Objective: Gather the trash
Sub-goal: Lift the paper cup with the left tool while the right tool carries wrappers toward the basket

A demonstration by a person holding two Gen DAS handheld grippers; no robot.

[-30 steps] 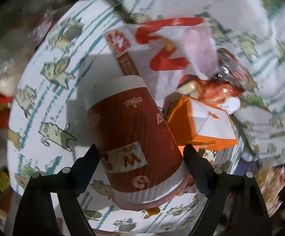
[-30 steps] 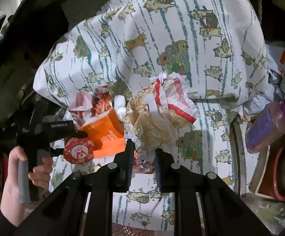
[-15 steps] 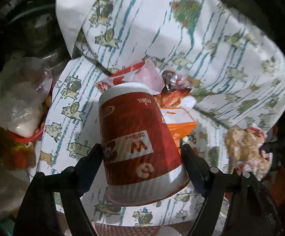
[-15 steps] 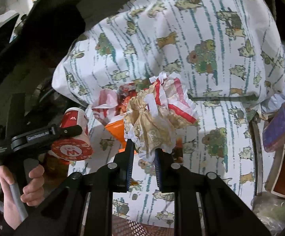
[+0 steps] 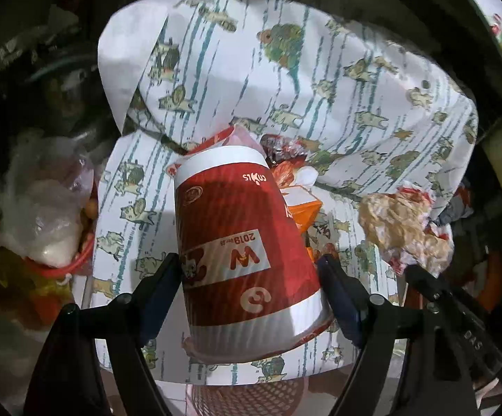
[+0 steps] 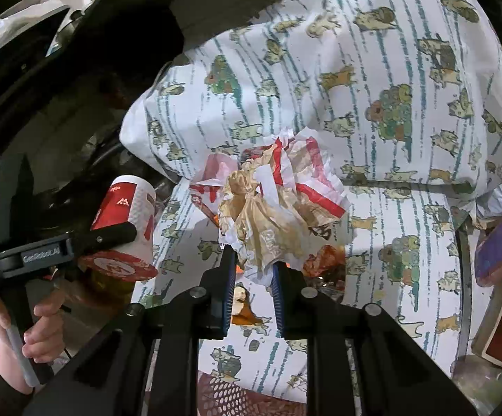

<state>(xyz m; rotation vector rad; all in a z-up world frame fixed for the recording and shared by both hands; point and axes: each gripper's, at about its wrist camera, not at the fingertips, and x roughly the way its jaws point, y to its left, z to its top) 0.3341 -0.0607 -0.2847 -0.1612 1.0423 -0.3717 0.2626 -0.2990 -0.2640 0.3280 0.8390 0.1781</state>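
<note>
My left gripper (image 5: 251,270) is shut on a red and white paper cup (image 5: 240,249), held upside down above the cat-print seat (image 5: 372,86). The cup also shows in the right wrist view (image 6: 126,222), held out at the left. My right gripper (image 6: 251,274) is shut on a crumpled brown and red-striped paper wrapper (image 6: 278,208), lifted off the seat; it also shows in the left wrist view (image 5: 403,228). More trash lies at the seat's fold: an orange carton (image 5: 303,204), red wrappers (image 5: 282,149) and a white and red paper bag (image 6: 212,173).
A pinkish mesh basket (image 5: 244,398) sits below the seat's front edge, also in the right wrist view (image 6: 237,398). A clear plastic bag over a red container (image 5: 42,222) lies left of the seat. A purple packet (image 6: 500,242) lies at the right.
Both grippers have pulled back and up from the seat, carrying the cup and the wrapper. The left gripper with the cup has drawn away to the left of the trash pile.
</note>
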